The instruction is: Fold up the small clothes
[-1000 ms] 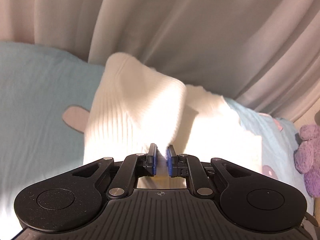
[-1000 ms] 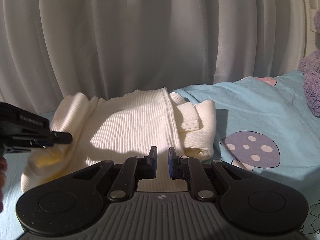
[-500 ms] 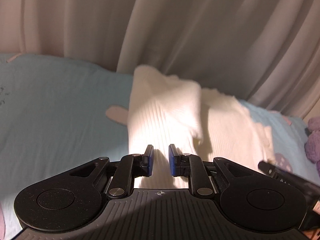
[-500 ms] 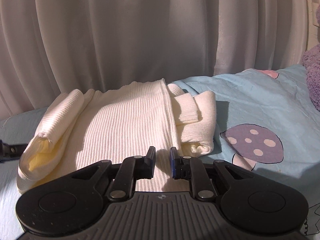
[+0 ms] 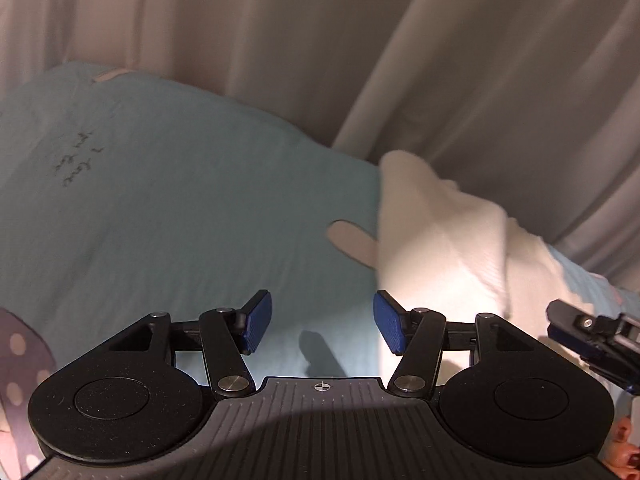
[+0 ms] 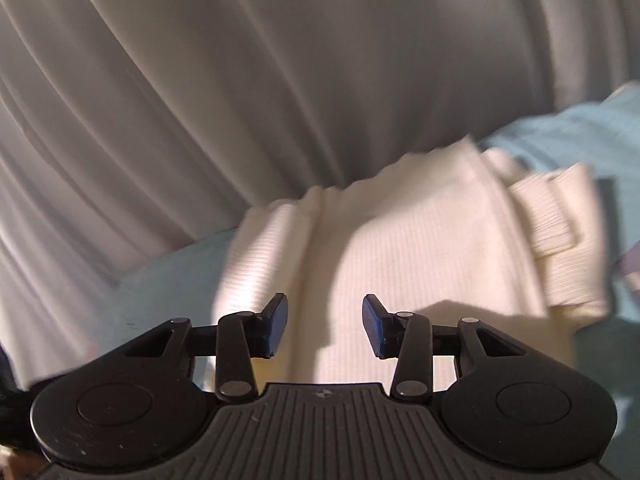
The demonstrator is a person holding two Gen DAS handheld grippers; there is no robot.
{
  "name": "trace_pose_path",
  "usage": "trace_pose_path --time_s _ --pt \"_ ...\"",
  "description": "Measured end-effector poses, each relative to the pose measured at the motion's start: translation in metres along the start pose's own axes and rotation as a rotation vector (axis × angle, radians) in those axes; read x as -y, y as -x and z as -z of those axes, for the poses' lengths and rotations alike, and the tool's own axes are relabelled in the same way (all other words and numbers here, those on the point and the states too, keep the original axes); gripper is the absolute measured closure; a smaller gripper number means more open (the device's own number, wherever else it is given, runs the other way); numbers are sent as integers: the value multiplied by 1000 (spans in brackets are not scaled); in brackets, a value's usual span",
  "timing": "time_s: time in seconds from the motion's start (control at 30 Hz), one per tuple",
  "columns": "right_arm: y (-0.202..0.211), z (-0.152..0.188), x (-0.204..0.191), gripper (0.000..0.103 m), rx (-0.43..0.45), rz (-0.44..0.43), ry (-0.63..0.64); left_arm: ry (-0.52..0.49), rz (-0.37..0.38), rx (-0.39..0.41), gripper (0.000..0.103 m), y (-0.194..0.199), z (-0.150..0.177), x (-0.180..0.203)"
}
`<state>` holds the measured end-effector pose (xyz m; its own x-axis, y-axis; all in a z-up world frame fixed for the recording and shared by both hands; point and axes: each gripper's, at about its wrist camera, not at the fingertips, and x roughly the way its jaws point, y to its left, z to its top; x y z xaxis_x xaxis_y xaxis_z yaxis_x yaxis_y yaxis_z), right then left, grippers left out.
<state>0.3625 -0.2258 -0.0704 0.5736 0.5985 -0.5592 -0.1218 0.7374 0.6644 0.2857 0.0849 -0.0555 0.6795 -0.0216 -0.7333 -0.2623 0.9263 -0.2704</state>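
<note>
A folded cream ribbed garment point(image 5: 440, 240) point(image 6: 420, 248) lies on the light blue bedsheet point(image 5: 160, 208) near the curtain. My left gripper point(image 5: 322, 326) hovers over bare sheet just left of the garment, its jaws opening with nothing between them. My right gripper point(image 6: 324, 326) hangs over the garment's near edge, its jaws also opening, with no cloth pinched between the blue pads. The right gripper's tip point(image 5: 580, 328) shows at the right edge of the left wrist view, beside the garment.
Pale pleated curtains point(image 6: 280, 80) hang close behind the bed. The sheet carries a printed mushroom point(image 5: 20, 360) at lower left and a pale patch point(image 5: 352, 236) beside the garment. A person's fingertips point(image 5: 626, 444) show at the lower right corner.
Both grippers went from shut to apart. The left one let go of the garment and swung left over bare sheet. The right view tilted and shifted left across the garment.
</note>
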Motion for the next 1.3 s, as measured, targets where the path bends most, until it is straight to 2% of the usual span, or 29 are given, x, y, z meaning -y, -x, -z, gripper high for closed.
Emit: trace_pose_path --time_s 0.1,0.23,0.37,0.43,0.47,0.5,0.57,0.63,0.73,0.83,0.87,0.93,0.97,1.03,1.1,1.23,1.27,1.3 --pt "-31 -8 7 61 -79 -39 -97 49 18 -41 43 -10 2 -10" --pt "-52 -13 13 61 -132 -108 -195 6 45 -80 44 -24 8 0" --pt "-69 -13 10 62 -174 -136 -198 -39 70 -68 44 -28 12 9" --pt "-75 -11 13 70 -173 -143 -212 -47 85 -68 43 -30 12 11" --pt "-76 -10 12 79 -172 -133 -202 -55 85 -66 43 -30 13 12" --pt "-76 -10 10 85 -168 -119 -184 -60 82 -66 43 -31 13 15" --pt "-71 -9 -5 90 -126 -42 -65 -59 81 -70 43 -31 13 16" --pt "-61 -9 -31 91 -78 71 117 -43 89 -74 43 -29 11 16" --pt "-34 -9 -52 92 4 135 276 -59 105 -74 43 -25 9 21" --pt "-11 -10 -50 92 35 224 339 -97 151 -67 42 -20 10 31" --pt "-6 -10 -47 92 43 281 358 -112 167 -69 42 -21 12 36" --pt "-1 -8 -35 92 43 359 346 -133 185 -85 42 -25 16 46" --pt "-1 -8 -27 92 30 371 327 -142 198 -97 42 -28 18 52" --pt "-5 -12 -4 91 -11 360 282 -161 231 -113 42 -34 24 62" --pt "-3 -13 9 87 -6 310 222 -160 248 -141 44 -41 30 69" --pt "15 -14 33 76 6 165 37 -147 267 -146 43 -40 29 66" --pt "17 -12 43 69 -4 118 -13 -148 262 -145 43 -39 28 65" --pt "16 -11 48 67 -16 89 -52 -147 258 -147 43 -38 28 64"
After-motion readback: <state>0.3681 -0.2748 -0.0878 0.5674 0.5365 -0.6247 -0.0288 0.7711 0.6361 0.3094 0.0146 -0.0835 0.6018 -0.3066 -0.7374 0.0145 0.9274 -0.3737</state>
